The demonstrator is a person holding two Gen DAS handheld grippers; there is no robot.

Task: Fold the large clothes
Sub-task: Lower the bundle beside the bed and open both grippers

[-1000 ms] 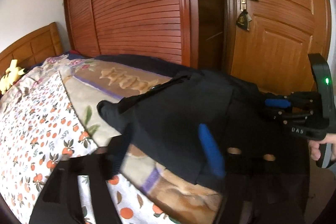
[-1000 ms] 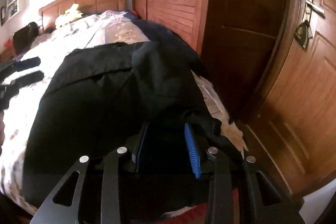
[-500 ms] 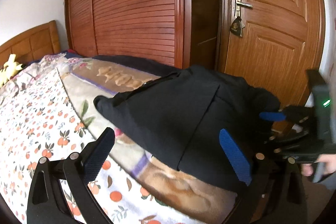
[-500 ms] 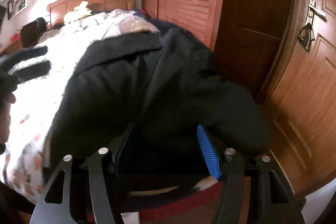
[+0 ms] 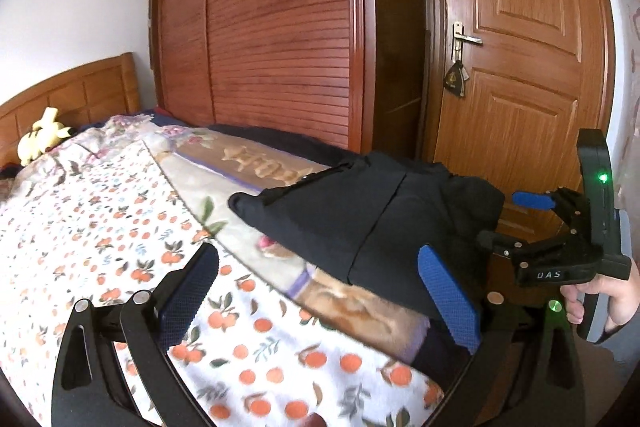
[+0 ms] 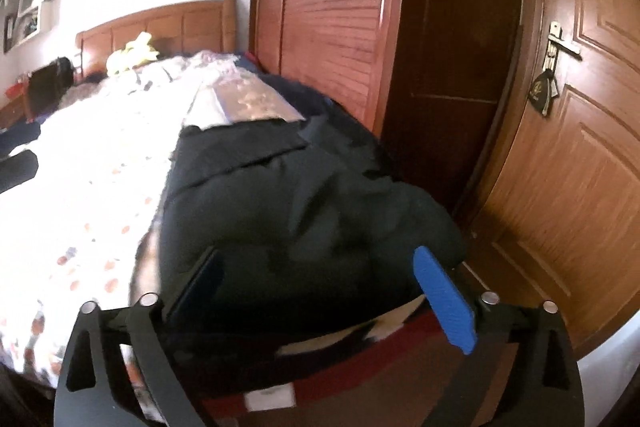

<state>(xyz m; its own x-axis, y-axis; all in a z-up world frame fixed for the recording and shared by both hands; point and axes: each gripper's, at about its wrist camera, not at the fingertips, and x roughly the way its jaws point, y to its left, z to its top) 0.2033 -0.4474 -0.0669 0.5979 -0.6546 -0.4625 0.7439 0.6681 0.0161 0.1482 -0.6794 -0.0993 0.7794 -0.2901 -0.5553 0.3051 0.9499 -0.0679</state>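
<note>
Both grippers, left and right, empty; right's fingers opening; folded black fabric garment seemingly lies bunched on the bed.

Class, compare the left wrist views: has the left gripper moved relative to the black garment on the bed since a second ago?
Yes. The left gripper has backed away from the black garment; its jaws stand open over the orange-print bedspread, off the cloth.

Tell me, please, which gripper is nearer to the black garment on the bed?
Right. The right gripper, jaws opening, frames the black garment near its edge; the left gripper, open, sits off over the orange-print bedspread.
</note>
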